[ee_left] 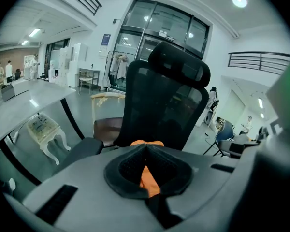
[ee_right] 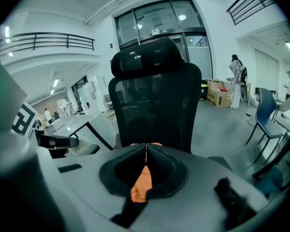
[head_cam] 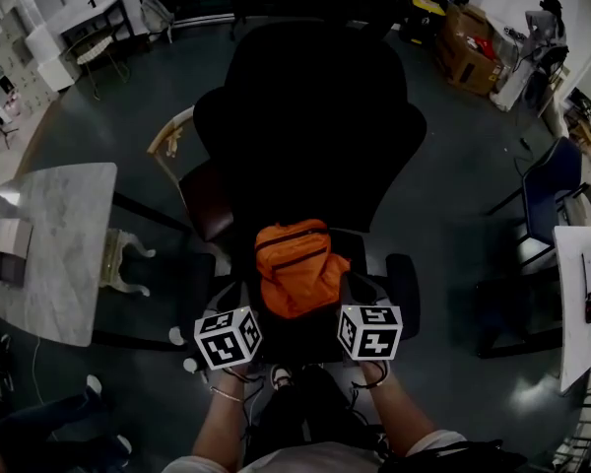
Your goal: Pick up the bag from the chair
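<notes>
Lying mid-frame in the head view, the orange fabric bag (head_cam: 295,269) rests on the black mesh office chair (head_cam: 310,136), not yet lifted. Left gripper (ee_left: 146,149) and right gripper (ee_right: 146,147) flank its lower corners, jaws closed tip to tip; orange shows in each slit, pinch unconfirmed. No legible writing, only square markers

We see the orange bag (head_cam: 294,269) at lower centre of the head view, soft and crumpled, with dark zip lines across it. It sits on the seat of the black high-backed chair (head_cam: 310,116), below its backrest.
</notes>
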The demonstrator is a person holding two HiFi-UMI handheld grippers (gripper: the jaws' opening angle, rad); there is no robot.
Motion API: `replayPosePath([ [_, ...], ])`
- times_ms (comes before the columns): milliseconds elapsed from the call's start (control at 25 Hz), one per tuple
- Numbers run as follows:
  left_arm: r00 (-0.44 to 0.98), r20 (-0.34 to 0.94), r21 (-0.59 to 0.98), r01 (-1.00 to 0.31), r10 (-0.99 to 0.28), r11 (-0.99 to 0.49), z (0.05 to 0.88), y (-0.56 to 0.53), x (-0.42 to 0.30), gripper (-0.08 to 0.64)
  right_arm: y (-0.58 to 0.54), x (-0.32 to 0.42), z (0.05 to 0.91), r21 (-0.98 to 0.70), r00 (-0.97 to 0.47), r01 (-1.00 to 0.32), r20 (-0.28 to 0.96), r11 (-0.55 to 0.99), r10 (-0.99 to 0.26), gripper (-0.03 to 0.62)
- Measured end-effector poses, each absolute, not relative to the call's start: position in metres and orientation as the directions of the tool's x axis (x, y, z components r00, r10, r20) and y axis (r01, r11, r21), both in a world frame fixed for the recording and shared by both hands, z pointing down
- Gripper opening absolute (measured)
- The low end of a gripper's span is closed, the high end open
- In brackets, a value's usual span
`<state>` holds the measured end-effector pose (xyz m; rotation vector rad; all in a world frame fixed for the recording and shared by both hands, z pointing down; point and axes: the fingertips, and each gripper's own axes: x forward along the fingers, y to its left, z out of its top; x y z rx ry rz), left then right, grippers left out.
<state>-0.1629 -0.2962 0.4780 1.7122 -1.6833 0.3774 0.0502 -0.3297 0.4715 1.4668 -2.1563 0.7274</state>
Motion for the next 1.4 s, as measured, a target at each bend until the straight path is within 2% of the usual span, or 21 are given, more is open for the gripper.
replayPosePath([
  [320,0.108,0.697,0.268,-0.956,-0.709,0.119,0.542,-0.294,-0.164,0.012,-0.330,0.036,0.527,-0.146,-0.367,-0.918,0.661,0.368,-0.654,0.032],
  [1040,0.137,0.771,0.287,-0.946,-0.622,0.148,0.690,-0.285,-0.153,0.012,-0.322,0.052,0.695,-0.210,-0.334,-0.939,0.745,0.272,-0.577,0.032],
  [1400,0.138,0.784,0.281,-0.948,-0.606,0.148,0.720,-0.283,-0.153,0.012,-0.315,0.052,0.725,-0.204,-0.334,-0.937,0.758,0.283,-0.560,0.032],
])
